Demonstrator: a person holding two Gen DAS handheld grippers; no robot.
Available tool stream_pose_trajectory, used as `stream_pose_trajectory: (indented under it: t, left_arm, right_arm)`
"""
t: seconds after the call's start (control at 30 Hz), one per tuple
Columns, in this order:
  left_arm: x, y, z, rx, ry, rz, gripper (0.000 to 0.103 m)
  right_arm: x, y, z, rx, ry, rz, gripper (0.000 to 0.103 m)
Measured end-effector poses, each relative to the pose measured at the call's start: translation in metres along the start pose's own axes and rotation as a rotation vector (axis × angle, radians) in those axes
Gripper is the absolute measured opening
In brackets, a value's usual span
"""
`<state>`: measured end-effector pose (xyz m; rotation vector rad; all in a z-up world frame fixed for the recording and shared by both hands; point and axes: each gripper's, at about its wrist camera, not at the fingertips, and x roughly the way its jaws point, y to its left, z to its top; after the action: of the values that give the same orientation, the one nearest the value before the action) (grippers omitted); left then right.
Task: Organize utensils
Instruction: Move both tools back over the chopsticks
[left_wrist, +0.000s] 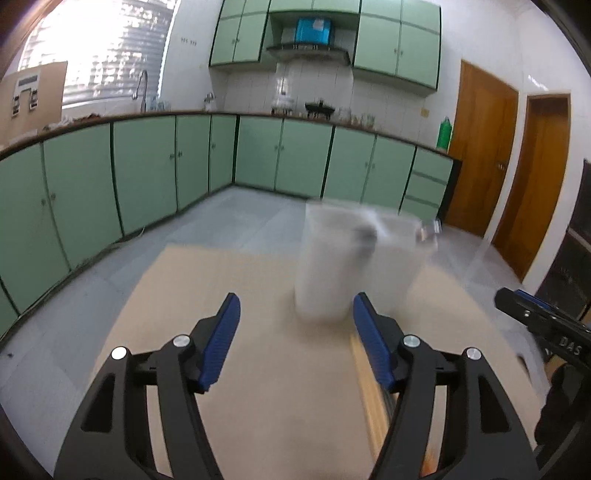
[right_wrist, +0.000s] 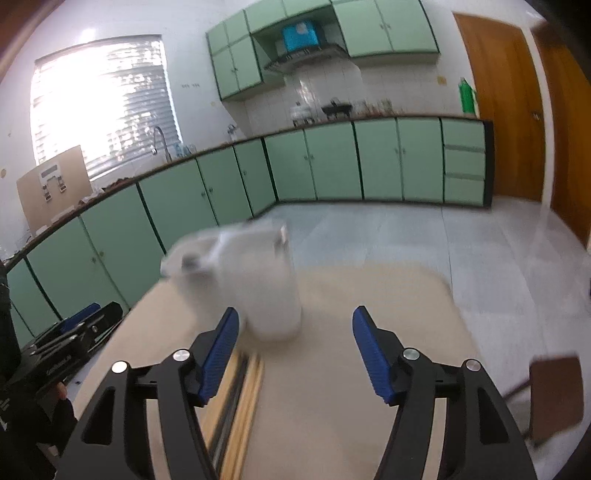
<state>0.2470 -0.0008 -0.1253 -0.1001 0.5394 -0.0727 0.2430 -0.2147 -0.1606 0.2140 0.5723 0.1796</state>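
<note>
A white, blurred utensil holder (left_wrist: 332, 266) stands on the beige table (left_wrist: 258, 369), with something dark and metallic showing at its rim. My left gripper (left_wrist: 295, 297) is open and empty, just short of the holder's base. Pale wooden sticks (left_wrist: 373, 402) lie on the table beside its right finger. In the right wrist view the holder (right_wrist: 258, 284) stands ahead and to the left of my right gripper (right_wrist: 295, 310), which is open with nothing between its fingers. The sticks (right_wrist: 240, 402) lie by its left finger. Each gripper shows at the edge of the other's view: right (left_wrist: 532, 314), left (right_wrist: 81, 325).
Green floor cabinets (left_wrist: 147, 177) line the far walls under a counter with a sink tap. Wooden doors (left_wrist: 480, 155) stand at the right. A brown chair seat (right_wrist: 554, 395) sits off the table's right edge. Grey tiled floor surrounds the table.
</note>
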Motion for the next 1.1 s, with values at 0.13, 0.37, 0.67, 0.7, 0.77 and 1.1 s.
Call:
stream_pose_trajectory:
  t: [0.13,0.37,0.67,0.7,0.77,1.1]
  left_arm:
    - [-0.018,-0.003,-0.041,0.061,0.102,-0.01,0.065]
    - [-0.041,-0.007,-0.094,0.087,0.247,-0.003,0.069]
    - [-0.045,-0.012,-0.115,0.079,0.314,0.016,0.074]
    - [-0.045,-0.012,-0.117,0.077,0.321,0.012,0.074]
    - [-0.046,-0.013,-0.12,0.076,0.33,0.013,0.074]
    - [-0.046,-0.012,-0.122,0.068,0.342,0.03,0.076]
  right_arm:
    - [-0.018,0.002,-0.049,0.005,0.099,-0.012,0.063]
    - [-0.045,0.025,-0.107,-0.064,0.235,-0.015,0.061]
    - [-0.05,0.049,-0.13,-0.16,0.287,-0.024,0.051]
    - [-0.05,0.048,-0.132,-0.163,0.294,-0.027,0.049]
    - [-0.049,0.049,-0.133,-0.17,0.299,-0.032,0.049]
    - [-0.057,0.031,-0.126,-0.15,0.289,-0.074,0.047]
